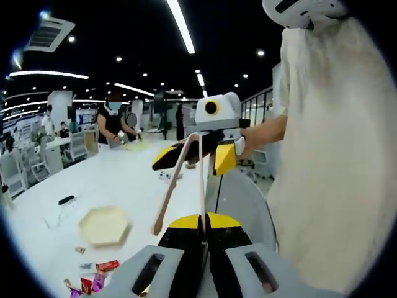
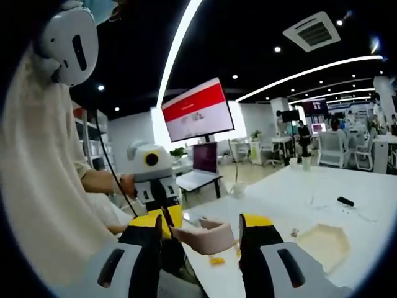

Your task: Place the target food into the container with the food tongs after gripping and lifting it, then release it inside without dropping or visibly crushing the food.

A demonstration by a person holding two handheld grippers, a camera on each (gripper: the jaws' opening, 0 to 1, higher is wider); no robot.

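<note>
**Tongs passed between grippers, above the counter**

Nearest, the left gripper (image 1: 203, 239) is closed on the handle end of the food tongs (image 1: 180, 180); the right gripper (image 2: 201, 239) stands open around the same pale tongs, not clamped. Below lie wrapped candies (image 1: 93, 276) near the counter (image 1: 118, 180) edge, then the hexagonal container (image 1: 104, 225) — farther in, well apart. Risk: a loose handover could let the tongs slip or twist. Open counter surrounds the container; the edge lies near the person.
</note>
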